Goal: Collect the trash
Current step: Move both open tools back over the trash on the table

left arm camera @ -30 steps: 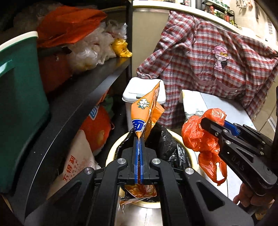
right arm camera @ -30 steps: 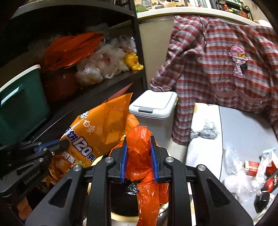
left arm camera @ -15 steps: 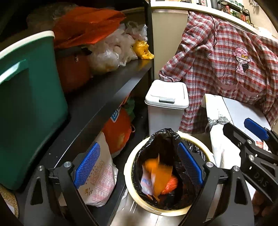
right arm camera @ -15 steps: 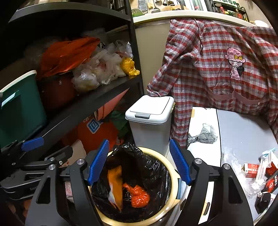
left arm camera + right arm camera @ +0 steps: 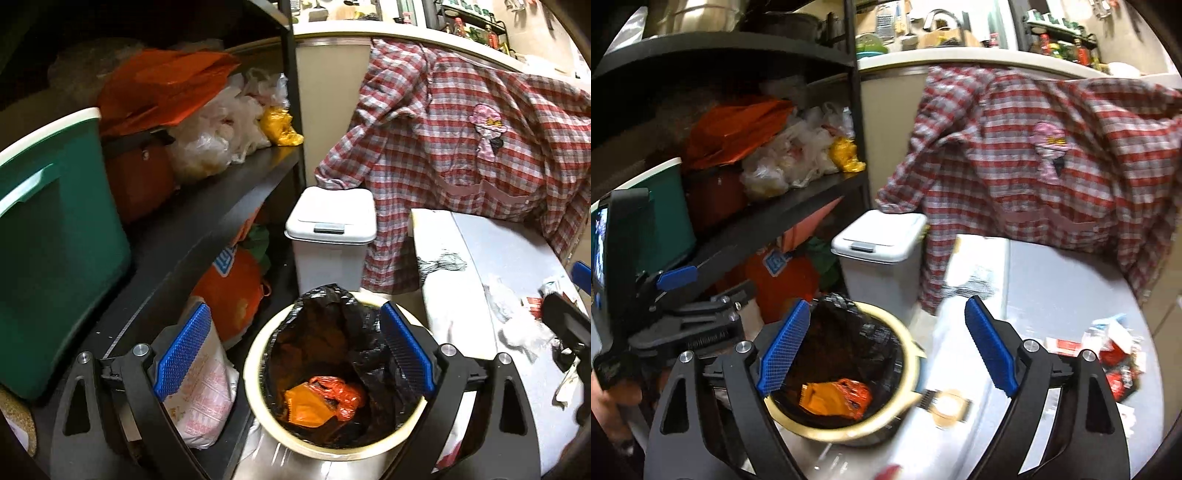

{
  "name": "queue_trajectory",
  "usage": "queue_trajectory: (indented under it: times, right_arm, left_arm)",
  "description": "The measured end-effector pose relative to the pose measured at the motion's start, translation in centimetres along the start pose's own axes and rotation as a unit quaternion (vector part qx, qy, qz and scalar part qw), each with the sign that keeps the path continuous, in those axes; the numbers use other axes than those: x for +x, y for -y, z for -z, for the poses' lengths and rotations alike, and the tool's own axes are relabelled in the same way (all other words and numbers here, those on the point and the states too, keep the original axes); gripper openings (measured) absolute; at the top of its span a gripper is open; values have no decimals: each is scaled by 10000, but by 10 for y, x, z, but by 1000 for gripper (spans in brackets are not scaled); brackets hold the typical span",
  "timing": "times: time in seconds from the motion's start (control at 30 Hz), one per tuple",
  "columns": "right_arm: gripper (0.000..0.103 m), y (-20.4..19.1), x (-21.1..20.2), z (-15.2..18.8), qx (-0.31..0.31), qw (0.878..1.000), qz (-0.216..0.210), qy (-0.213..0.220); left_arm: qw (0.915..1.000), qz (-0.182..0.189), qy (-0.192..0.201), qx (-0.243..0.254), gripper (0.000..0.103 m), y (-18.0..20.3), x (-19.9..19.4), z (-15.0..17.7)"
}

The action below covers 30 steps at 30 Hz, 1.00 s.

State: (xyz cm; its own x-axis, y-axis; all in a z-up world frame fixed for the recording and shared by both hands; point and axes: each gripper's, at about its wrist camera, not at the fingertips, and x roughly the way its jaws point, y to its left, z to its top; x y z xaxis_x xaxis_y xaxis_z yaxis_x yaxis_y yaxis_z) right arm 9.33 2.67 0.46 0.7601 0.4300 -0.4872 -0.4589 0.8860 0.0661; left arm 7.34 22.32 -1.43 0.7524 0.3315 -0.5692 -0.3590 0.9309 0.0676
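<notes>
Trash lies at the bottom of the round bin: an orange wrapper and a crumpled red bag, touching each other, inside the black liner. The bin has a cream rim and stands on the floor beside the black shelf.

Above it, the left gripper stands wide with nothing between its blue pads; the bin's mouth shows in the gap. The right gripper is wide too, its jaws opening, and it holds nothing; through its gap show the bin's right rim and the grey table. In the right wrist view, the left gripper sits at the left edge, with a hand under it.

More trash lies on the table's far right side: red and white packets and clear crumpled plastic.

Behind the round bin stands a white lidded bin, shut. A red plaid shirt hangs over the counter edge and down behind the table. On the shelf sit a green tub, an orange bag and white plastic bags; below the shelf lie an orange sack and a white printed pack.
</notes>
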Motion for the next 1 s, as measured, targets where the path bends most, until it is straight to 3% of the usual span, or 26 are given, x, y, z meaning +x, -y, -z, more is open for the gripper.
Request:
queue_trajectory:
  times: [0.3,0.63,1.0]
  right_arm:
    - [85,84,-50,29,489,9943,948,73]
    - [85,165,-78,76,1160,9754,1874,-25]
    - [85,204,-60,105,1174,9675,2208,-375]
  left_arm:
    - [9982,498,343,-20,90,50,-16,-5]
    - [9942,862,368,521,90,130,-18,1]
    - [9895,1100,289,894,90,174,-14,9]
